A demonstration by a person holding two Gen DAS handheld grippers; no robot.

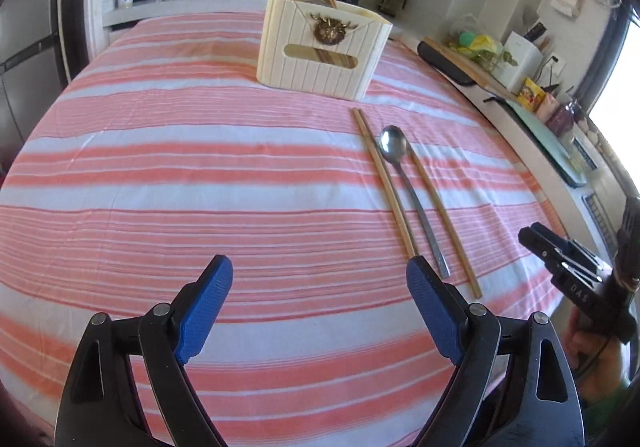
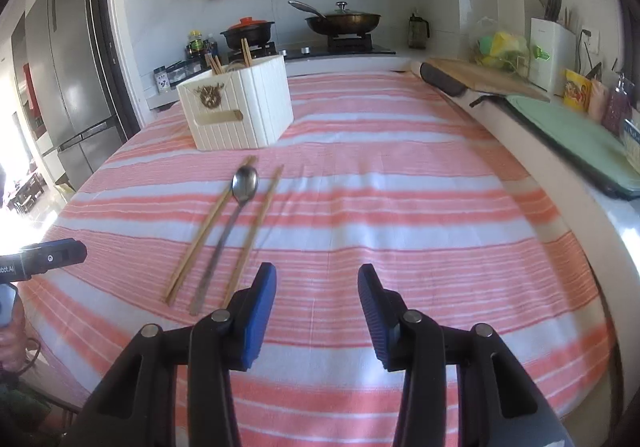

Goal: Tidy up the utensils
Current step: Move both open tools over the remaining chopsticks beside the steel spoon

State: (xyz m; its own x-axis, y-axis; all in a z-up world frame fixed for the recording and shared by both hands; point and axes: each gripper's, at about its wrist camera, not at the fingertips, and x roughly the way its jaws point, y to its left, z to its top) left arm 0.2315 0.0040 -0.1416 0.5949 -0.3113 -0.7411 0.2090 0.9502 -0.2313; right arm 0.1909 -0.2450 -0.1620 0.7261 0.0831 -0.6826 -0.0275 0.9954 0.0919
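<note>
**Both grippers coming in on the loose utensils, nothing picked up yet**

So this looks like the approach step. The left gripper (image 1: 320, 311) has its blue pads spread wide with only striped cloth between them. The right gripper (image 2: 317, 317) has its pads apart too, a narrower gap, also with nothing in it.

The stuff to sort lies on the worktop (image 1: 160, 175): a metal spoon (image 1: 408, 187) flanked by a pair of chopsticks (image 1: 382, 179) on one side and a single chopstick (image 1: 442, 223) on the other, all roughly parallel. From the left gripper they sit ahead and just off to its right, the pair's near end almost at the right pad. From the right gripper they're ahead and to its left. The cream utensil holder (image 1: 320, 55) stands further ahead beyond them, already with some chopsticks poking out the top.

My guess for the next move: one gripper drops over a handle end and closes on it. Flat thin things on soft cloth are fiddly, and the three lie close together, so grabbing just one is the tricky bit. Both grippers are crowding the same spot too.

Stove, pans, cutting board and fridge are well clear.
</note>
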